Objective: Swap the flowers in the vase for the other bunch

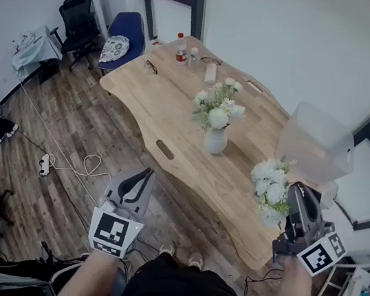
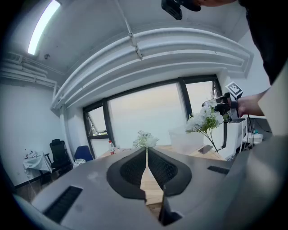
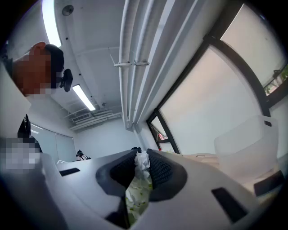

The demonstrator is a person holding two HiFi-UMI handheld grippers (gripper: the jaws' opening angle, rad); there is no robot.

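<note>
A white vase (image 1: 215,140) stands near the middle of the wooden table (image 1: 164,106) with a bunch of white flowers (image 1: 218,104) in it; the same flowers (image 2: 145,139) show far off in the left gripper view. My right gripper (image 1: 297,196) is shut on a second bunch of white flowers (image 1: 270,189), held over the table's near right corner; their petals and leaves (image 3: 140,179) sit between the pads. In the left gripper view that bunch (image 2: 206,119) hangs at the right. My left gripper (image 1: 141,177) is shut and empty, over the floor before the table.
A clear plastic bin (image 1: 314,145) stands at the table's right end. Bottles (image 1: 181,48), glasses (image 1: 150,67) and small items lie at the far end. A blue chair (image 1: 125,35) and a black office chair (image 1: 80,21) stand beyond; cables and a power strip (image 1: 44,165) lie on the floor.
</note>
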